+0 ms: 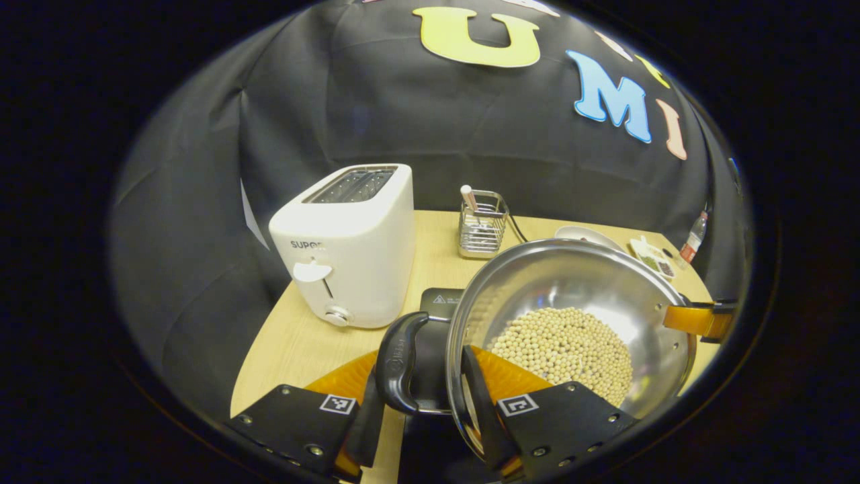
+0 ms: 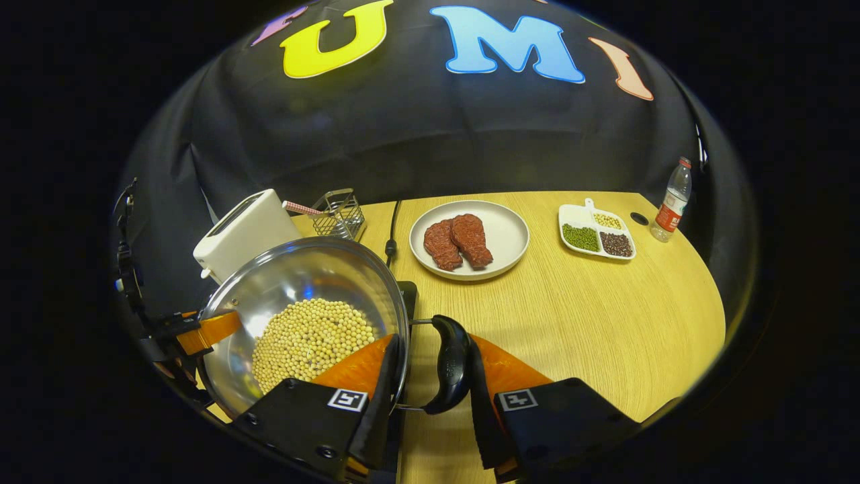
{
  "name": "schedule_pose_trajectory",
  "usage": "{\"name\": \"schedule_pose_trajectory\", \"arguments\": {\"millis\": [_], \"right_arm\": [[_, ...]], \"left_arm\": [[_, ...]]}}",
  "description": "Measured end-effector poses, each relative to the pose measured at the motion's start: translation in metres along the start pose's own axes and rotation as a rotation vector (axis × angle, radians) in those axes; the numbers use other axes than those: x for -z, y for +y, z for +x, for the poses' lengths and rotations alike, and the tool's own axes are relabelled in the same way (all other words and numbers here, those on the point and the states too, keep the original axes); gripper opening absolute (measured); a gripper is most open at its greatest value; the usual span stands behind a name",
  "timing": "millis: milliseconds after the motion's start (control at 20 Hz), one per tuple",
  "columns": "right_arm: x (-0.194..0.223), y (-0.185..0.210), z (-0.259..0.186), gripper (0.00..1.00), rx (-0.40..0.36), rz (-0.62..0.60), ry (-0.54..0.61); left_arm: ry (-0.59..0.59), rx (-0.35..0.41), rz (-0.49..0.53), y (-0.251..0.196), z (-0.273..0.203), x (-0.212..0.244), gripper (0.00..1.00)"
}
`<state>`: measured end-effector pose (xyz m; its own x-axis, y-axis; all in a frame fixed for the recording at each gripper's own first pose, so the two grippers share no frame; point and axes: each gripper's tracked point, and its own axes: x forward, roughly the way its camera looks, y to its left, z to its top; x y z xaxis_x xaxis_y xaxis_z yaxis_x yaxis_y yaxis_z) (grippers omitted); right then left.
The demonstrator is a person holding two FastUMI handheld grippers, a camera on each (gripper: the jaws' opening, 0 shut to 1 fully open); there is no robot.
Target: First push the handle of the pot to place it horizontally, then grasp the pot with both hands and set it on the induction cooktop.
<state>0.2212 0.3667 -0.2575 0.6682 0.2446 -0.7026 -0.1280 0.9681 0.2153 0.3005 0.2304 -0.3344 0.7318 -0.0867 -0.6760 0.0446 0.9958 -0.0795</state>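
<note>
1. Left gripper point(image 1: 430, 396): its fingers straddled the pot's black side handle point(image 1: 400, 363). One finger lay outside the handle, the other inside the rim against the wall, so handle and rim sat clamped between them.
2. Right gripper point(image 2: 430, 376): the same grip on the opposite handle point(image 2: 449, 363), one finger inside the bowl, one outside the handle, jaws closed on handle and rim together.
3. Pot point(image 1: 571, 302): a shiny steel bowl shape, holding a heap of pale round beans point(image 1: 564, 349) gathered toward the low side. It looked tilted in both views. Whether it rested on anything or was held clear, I could not tell.
4. Cooktop point(image 1: 440, 302): a flat black slab showing just beyond and under the pot's near edge in the left gripper view, on the wooden table point(image 2: 605, 316).
5. The right gripper's far finger showed at the pot's far rim in the left gripper view; the left gripper showed likewise at the far rim in the right gripper view.
6. White toaster point(image 1: 349, 245) stood near the cooktop, with a wire basket point(image 1: 480, 228) behind it holding a stick-like item.
7. Farther right: a plate point(image 2: 507, 232) with two pieces of red meat point(image 2: 460, 242), a divided dish point(image 2: 596, 232) of green, dark and pale grains, and a water bottle point(image 2: 672, 199) at the table's edge.
</note>
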Motion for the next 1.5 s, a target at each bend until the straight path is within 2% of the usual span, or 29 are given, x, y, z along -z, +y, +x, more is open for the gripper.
{"name": "schedule_pose_trajectory", "arguments": {"millis": [50,100,150,200,250,350,400,500,550,600,650,700,850,950,1000,1150,1300,1400,1450,1500], "right_arm": [[-0.008,0.002,-0.003,0.55,-0.016,-0.004,-0.038],[-0.020,0.001,-0.011,0.64,-0.015,-0.013,-0.092],[-0.034,0.002,-0.016,0.62,-0.019,-0.019,-0.144],[-0.042,0.000,-0.025,0.86,-0.020,-0.022,-0.183],[-0.048,-0.003,-0.032,1.00,-0.018,-0.025,-0.207],[-0.060,-0.014,-0.051,0.98,-0.009,-0.025,-0.256],[-0.066,-0.020,-0.062,0.93,-0.008,-0.026,-0.288],[-0.079,-0.037,-0.087,0.93,-0.001,-0.035,-0.351],[-0.085,-0.048,-0.100,0.93,0.009,-0.044,-0.383],[-0.091,-0.059,-0.115,0.98,0.018,-0.052,-0.416],[-0.095,-0.071,-0.129,0.98,0.027,-0.058,-0.447],[-0.099,-0.082,-0.143,0.98,0.033,-0.066,-0.480],[-0.106,-0.120,-0.189,0.98,0.061,-0.106,-0.577],[-0.101,-0.140,-0.216,0.98,0.063,-0.131,-0.605],[-0.099,-0.149,-0.227,0.98,0.062,-0.140,-0.618],[-0.097,-0.179,-0.268,0.98,0.070,-0.154,-0.678],[-0.087,-0.208,-0.309,0.98,0.069,-0.144,-0.715],[-0.080,-0.226,-0.335,0.98,0.060,-0.129,-0.733],[-0.074,-0.236,-0.346,0.98,0.060,-0.125,-0.739],[-0.070,-0.246,-0.358,0.98,0.061,-0.121,-0.748]], "left_arm": [[-0.024,-0.024,0.005,0.003,-0.004,-0.004,0.64],[-0.057,-0.061,0.021,0.006,-0.005,-0.009,0.67],[-0.086,-0.081,0.034,0.008,-0.010,-0.019,0.74],[-0.110,-0.090,0.036,0.008,-0.018,-0.027,0.80],[-0.137,-0.099,0.034,0.007,-0.027,-0.035,0.79],[-0.210,-0.115,0.033,0.001,-0.045,-0.052,0.77],[-0.253,-0.123,0.037,-0.003,-0.058,-0.061,0.80],[-0.338,-0.127,0.038,-0.015,-0.087,-0.082,0.77],[-0.371,-0.124,0.042,-0.023,-0.102,-0.090,0.79],[-0.400,-0.122,0.049,-0.033,-0.116,-0.097,0.76],[-0.427,-0.123,0.055,-0.043,-0.128,-0.104,0.79],[-0.454,-0.119,0.061,-0.056,-0.142,-0.111,0.76],[-0.528,-0.097,0.063,-0.101,-0.185,-0.127,0.76],[-0.562,-0.082,0.058,-0.134,-0.210,-0.131,0.79],[-0.581,-0.072,0.057,-0.149,-0.221,-0.132,0.76],[-0.631,-0.054,0.063,-0.192,-0.268,-0.137,0.76],[-0.693,-0.049,0.077,-0.236,-0.314,-0.130,0.75],[-0.728,-0.053,0.090,-0.261,-0.347,-0.126,0.78],[-0.737,-0.053,0.095,-0.272,-0.362,-0.120,0.75],[-0.746,-0.052,0.097,-0.283,-0.375,-0.113,0.76]]}}
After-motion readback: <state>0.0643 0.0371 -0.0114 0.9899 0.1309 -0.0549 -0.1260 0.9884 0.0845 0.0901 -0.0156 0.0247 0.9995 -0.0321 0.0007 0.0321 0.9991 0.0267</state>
